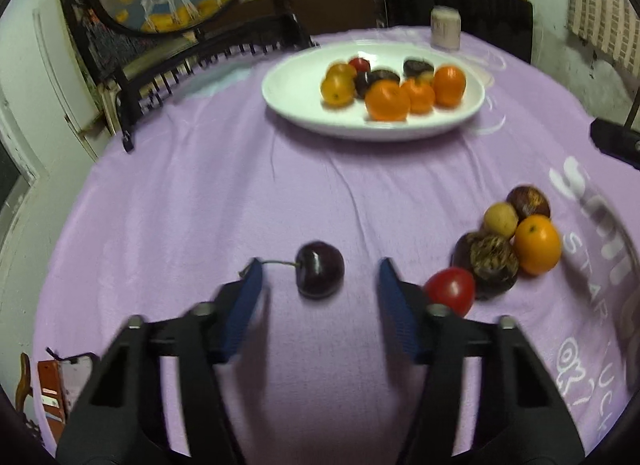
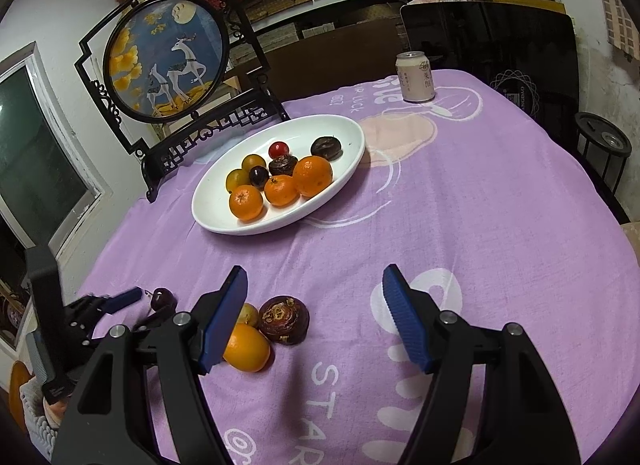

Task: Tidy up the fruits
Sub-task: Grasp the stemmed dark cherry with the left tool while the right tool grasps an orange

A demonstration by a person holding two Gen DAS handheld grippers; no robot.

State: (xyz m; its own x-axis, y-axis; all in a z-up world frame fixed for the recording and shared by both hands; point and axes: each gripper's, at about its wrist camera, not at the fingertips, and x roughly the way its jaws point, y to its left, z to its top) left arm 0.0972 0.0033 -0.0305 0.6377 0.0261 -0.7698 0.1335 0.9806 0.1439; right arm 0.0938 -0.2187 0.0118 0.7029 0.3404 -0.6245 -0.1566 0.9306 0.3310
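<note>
While the dark cherry (image 1: 320,275) lies on the purple surface (image 1: 240,185) between the left gripper (image 1: 320,281)'s open fingers, its stem points at the left one. The right gripper (image 2: 314,317), open and empty, hangs farther off; the plate (image 1: 296,105) sits toward the far edge.

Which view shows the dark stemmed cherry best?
The left wrist view: the dark cherry lies unobstructed between the left gripper's open fingers. In the right wrist view the cherry is small and partly hidden.
</note>
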